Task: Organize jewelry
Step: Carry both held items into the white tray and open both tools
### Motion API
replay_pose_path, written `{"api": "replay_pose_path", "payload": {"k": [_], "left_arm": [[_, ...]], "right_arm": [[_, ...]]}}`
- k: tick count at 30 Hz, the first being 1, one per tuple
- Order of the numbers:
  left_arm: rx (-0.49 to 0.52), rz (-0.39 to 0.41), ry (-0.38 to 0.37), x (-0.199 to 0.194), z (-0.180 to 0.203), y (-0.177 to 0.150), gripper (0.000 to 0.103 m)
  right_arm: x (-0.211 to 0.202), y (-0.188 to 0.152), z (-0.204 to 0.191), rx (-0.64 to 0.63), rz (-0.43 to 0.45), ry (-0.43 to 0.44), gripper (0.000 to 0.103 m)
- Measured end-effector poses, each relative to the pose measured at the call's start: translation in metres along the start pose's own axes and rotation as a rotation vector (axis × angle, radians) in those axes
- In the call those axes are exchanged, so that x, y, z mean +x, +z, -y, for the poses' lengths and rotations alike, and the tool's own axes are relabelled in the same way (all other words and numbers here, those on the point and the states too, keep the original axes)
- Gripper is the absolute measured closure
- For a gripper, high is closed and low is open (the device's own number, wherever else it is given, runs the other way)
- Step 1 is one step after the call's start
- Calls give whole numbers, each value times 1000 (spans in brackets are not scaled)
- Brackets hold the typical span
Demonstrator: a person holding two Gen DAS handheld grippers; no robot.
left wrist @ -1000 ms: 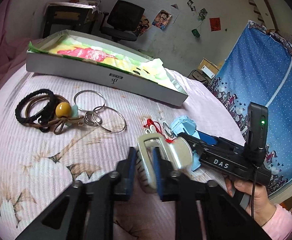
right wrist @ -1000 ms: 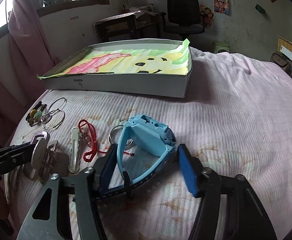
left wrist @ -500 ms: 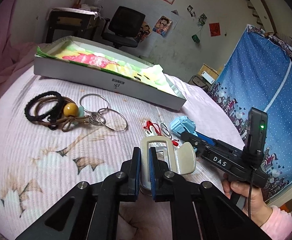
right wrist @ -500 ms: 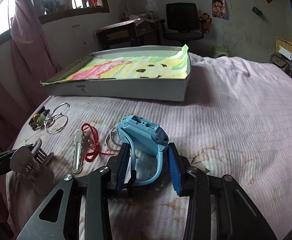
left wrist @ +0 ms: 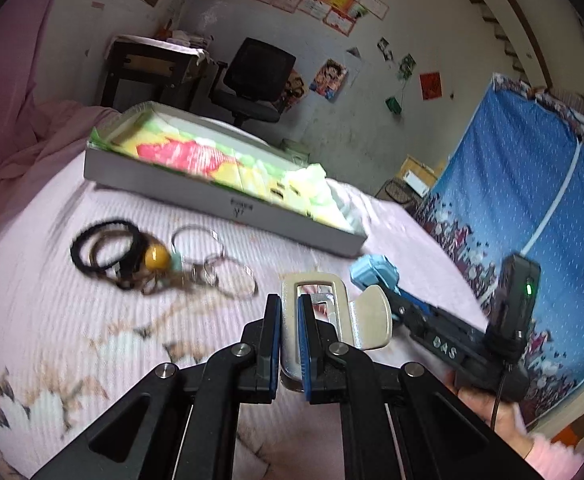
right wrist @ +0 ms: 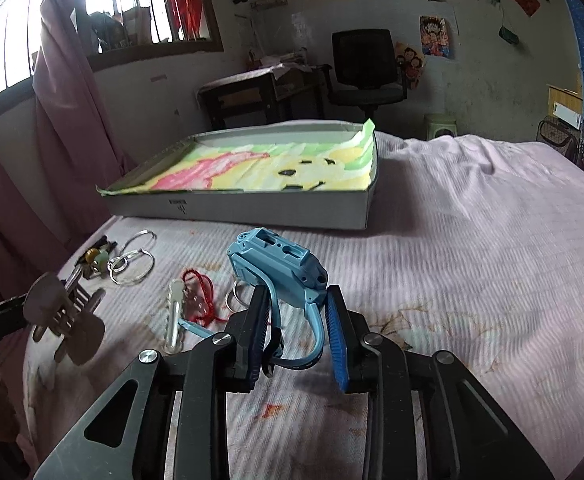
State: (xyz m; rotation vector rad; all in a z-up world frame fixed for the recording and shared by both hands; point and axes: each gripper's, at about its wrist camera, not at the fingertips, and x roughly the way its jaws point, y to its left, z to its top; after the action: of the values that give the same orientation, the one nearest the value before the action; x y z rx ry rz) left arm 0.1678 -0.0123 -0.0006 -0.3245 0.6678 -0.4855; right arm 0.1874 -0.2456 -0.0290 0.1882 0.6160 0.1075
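My left gripper (left wrist: 288,312) is shut on a silver claw hair clip (left wrist: 355,316) and holds it above the pink bedspread; the clip also shows in the right wrist view (right wrist: 66,316). My right gripper (right wrist: 297,320) is shut on the strap of a blue watch (right wrist: 278,266), lifted off the bed; the watch shows in the left wrist view (left wrist: 373,270). A shallow grey box (right wrist: 252,206) lined with a cartoon cloth lies further back, also in the left wrist view (left wrist: 220,204).
On the bed lie black and brown hair ties with a yellow bead (left wrist: 120,252), silver rings (right wrist: 132,262), a red cord bracelet (right wrist: 202,296) and a silver barrette (right wrist: 174,316). A desk and an office chair (right wrist: 365,68) stand behind the bed.
Both grippers closed on their items and lifted them: the left on the hair clip, the right on the blue watch. Both views rose and tilted toward the box.
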Motion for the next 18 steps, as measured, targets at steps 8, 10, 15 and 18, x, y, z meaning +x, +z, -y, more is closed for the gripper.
{"api": "replay_pose_path", "payload": {"k": [8, 10, 15, 18], "left_arm": [[30, 78, 87, -7, -10, 69, 95], [33, 83, 118, -1, -18, 88, 95], [25, 71, 200, 25, -41, 118, 95], [25, 61, 245, 43, -53, 127, 95]], "right_arm": [[1, 51, -25, 7, 74, 67, 78], [15, 63, -34, 29, 73, 85, 78], [61, 82, -57, 69, 49, 84, 78], [87, 83, -66, 93, 20, 79, 77]]}}
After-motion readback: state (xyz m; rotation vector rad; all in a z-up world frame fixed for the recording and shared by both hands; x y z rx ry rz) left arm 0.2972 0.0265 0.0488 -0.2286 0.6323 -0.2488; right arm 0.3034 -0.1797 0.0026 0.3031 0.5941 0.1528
